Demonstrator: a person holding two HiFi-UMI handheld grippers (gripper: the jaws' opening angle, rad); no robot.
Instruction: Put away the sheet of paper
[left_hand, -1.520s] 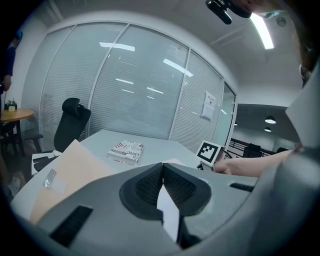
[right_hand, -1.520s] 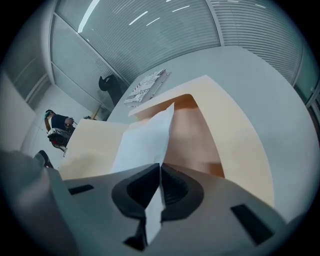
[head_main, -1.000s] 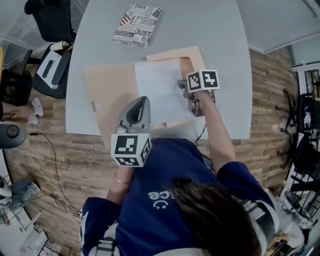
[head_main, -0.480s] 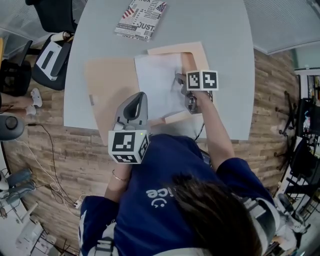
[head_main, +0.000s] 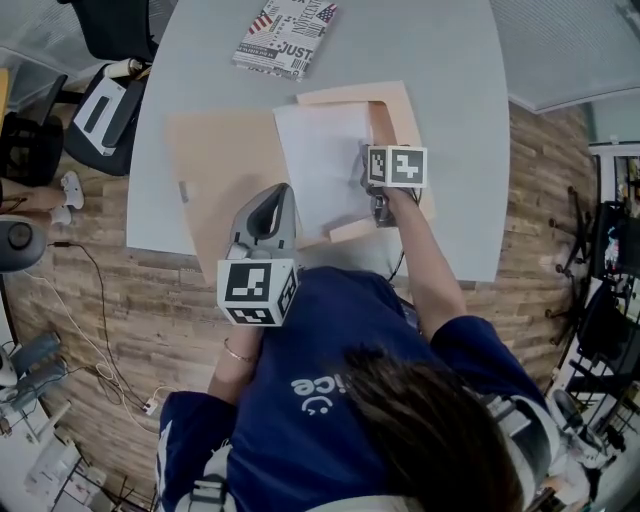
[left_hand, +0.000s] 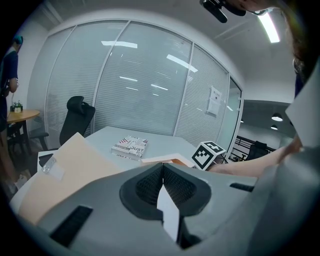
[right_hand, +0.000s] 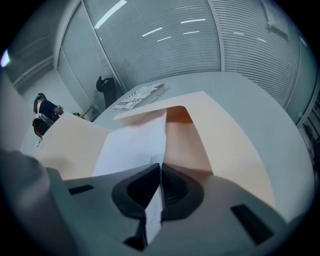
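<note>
1. In the head view the open folder (head_main: 225, 165) lies across the middle of the grey table (head_main: 450, 60), and its lower edge comes close to the table's near edge. Bare tabletop runs along the right of the frame and above the folder. A book (head_main: 285, 35) sits well apart at the top edge.
2. The sheet of paper (head_main: 320, 160) lies on the folder at centre frame, with its right side against the folder's raised right leaf. Only the right gripper view shows that leaf curling up beside the sheet. Only the left gripper view shows the glass wall (left_hand: 140, 80) and an office chair (left_hand: 75, 117).
3. The right gripper (right_hand: 160, 167) tilts steeply down with an outstretched forearm (head_main: 430, 260) behind it, and its jaws pinch the sheet's near edge. The left gripper (left_hand: 163, 167) points nearly level at lower centre, its jaws closed together. A white sliver shows in their slot, but I cannot tell whether it is the sheet.
</note>
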